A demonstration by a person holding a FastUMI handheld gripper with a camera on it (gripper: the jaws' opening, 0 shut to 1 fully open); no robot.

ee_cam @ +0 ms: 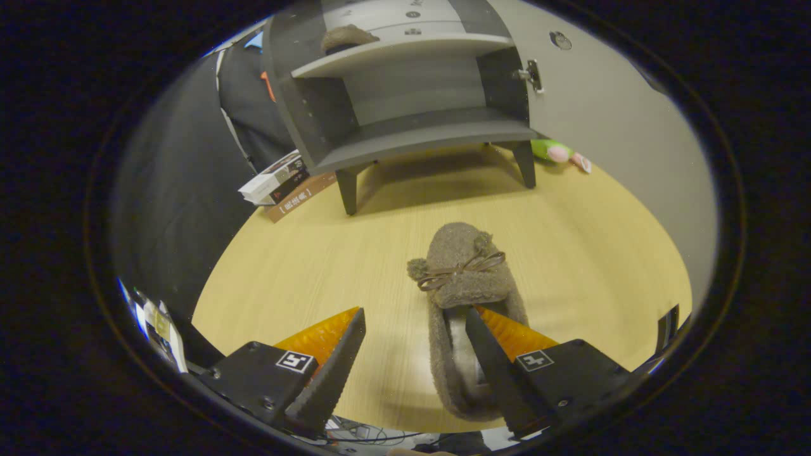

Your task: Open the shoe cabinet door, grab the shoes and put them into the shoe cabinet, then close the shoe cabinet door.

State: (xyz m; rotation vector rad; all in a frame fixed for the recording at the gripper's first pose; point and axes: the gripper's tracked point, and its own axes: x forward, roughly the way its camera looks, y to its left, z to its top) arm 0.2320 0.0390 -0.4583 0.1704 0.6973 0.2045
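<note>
While your gripper hangs low over the wooden table, its fingers stand wide apart and clamp nothing. The fuzzy brown slipper lies on the table in the lower middle of the frame, toe pointing away toward the cabinet, a thin bow tied across its top. Its heel end runs back under your right finger, whose tip sits over the slipper's opening; whether it touches the lining is hard to tell from here. Your left finger is off to the side over bare wood, apart from the slipper.

Beyond, in the upper middle of the frame, the shoe cabinet stands on short legs with its door swung open to the right. A second slipper already rests on the upper shelf; the lower shelf is bare. Left of the cabinet's legs lies a stack of books, and at the right behind a leg, a green and pink toy.
</note>
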